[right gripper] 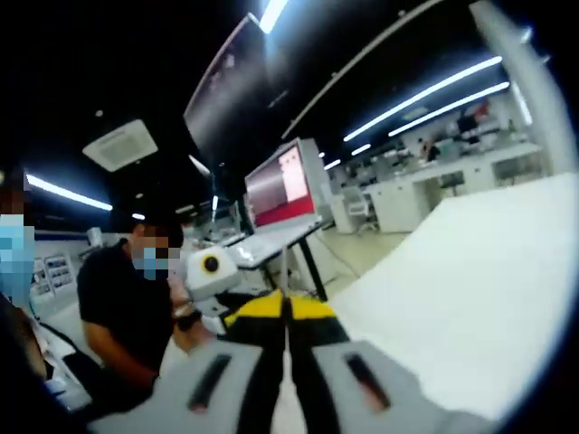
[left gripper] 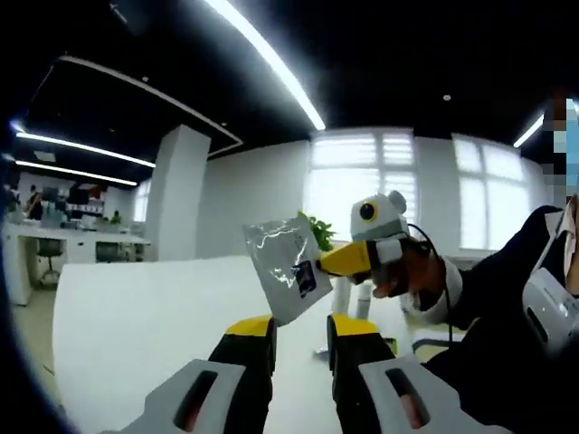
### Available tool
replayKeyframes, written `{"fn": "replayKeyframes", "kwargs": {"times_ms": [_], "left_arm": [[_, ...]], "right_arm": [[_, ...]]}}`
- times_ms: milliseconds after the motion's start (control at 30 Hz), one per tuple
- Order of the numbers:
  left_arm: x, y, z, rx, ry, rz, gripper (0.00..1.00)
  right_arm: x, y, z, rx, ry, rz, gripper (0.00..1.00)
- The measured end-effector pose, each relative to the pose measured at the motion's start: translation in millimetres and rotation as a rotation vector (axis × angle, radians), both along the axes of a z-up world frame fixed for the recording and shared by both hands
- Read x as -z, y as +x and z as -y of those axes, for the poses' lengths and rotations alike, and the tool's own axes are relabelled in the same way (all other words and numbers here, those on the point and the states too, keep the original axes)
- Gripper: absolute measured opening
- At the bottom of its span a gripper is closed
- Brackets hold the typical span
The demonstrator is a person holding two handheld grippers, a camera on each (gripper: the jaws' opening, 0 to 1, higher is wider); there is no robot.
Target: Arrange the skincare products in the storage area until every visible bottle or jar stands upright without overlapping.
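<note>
Left gripper: jaws apart, holding nothing — low over the white table.
Right gripper: seen in the left gripper view, coming in from the right; its yellow jaws are closed tight on the shiny packet.
Shiny packet: up in the air, tilted — just past the left gripper's tips.
Person: sits at the left in the right gripper view.
Screen: red and white, behind the person.

Silver foil sachet, yellow-tipped grey claw, white table
</note>
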State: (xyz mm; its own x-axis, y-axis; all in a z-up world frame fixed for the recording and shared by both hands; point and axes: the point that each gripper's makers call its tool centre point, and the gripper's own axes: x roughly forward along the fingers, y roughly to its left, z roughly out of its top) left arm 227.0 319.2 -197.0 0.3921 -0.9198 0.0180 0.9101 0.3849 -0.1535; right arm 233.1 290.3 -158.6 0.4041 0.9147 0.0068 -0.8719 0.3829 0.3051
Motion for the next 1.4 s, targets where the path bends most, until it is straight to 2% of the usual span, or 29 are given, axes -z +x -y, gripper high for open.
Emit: {"fn": "replayKeyframes", "kwargs": {"times_ms": [33, 100, 167, 300, 467, 567, 667, 767, 833, 967, 1033, 1200, 1267, 1333, 1400], "left_arm": [[-1.9, 0.4, 1.8, -0.003, -0.012, -0.006, 0.21], [-18.2, 1.1, 3.4, -0.015, -0.123, -0.011, 0.18], [-31.5, -3.3, 6.0, 0.023, -0.23, -0.058, 0.14], [-52.3, -11.7, 11.4, 0.075, -0.352, -0.081, 0.09], [-60.1, -28.0, 23.8, 0.163, -0.373, -0.085, 0.02], [-58.6, -27.6, 24.6, 0.146, -0.367, -0.098, 0.01], [-55.2, -33.1, 25.4, 0.169, -0.359, -0.131, 0.01], [-48.9, -38.7, 26.0, 0.179, -0.332, -0.143, 0.01], [-45.4, -38.4, 24.4, 0.173, -0.32, -0.171, 0.0], [-41.9, -42.2, 21.8, 0.176, -0.291, -0.199, 0.0], [-35.2, -43.6, 22.9, 0.156, -0.226, -0.175, 0.0], [-25.5, -46.3, 22.5, 0.15, -0.184, -0.169, 0.0], [-21.7, -42.9, 19.3, 0.149, -0.184, -0.174, 0.0], [-20.2, -42.5, 16.7, 0.173, -0.202, -0.205, 0.0], [-19.1, -39.9, 14.2, 0.168, -0.203, -0.213, 0.0]], "right_arm": [[-5.4, -1.9, 1.2, 0.002, 0.039, 0.002, 0.0], [-9.2, -7.9, 4.6, 0.001, 0.086, 0.004, 0.0], [-12.5, -11.4, 10.1, 0.013, 0.127, -0.008, 0.0], [-11.1, -21.5, 13.1, 0.019, 0.158, 0.0, 0.0], [-19.1, -23.0, 20.4, 0.043, 0.225, 0.006, 0.0], [-15.6, -27.5, 20.7, 0.051, 0.262, -0.002, 0.0], [-10.2, -31.3, 19.5, 0.048, 0.281, 0.011, 0.0], [-5.0, -33.8, 17.2, 0.056, 0.234, 0.05, 0.0], [-2.6, -34.2, 14.7, 0.067, 0.18, 0.089, 0.0], [7.4, -38.9, 9.4, 0.065, 0.029, 0.172, 0.02], [13.9, -40.1, 8.7, 0.071, -0.025, 0.191, 0.02], [27.4, -37.5, 3.4, 0.063, -0.093, 0.197, 0.03], [28.1, -38.0, 2.6, 0.059, -0.099, 0.194, 0.04], [31.2, -42.7, 1.3, 0.04, -0.131, 0.219, 0.04], [36.2, -43.1, 2.3, 0.044, -0.167, 0.237, 0.08]]}}
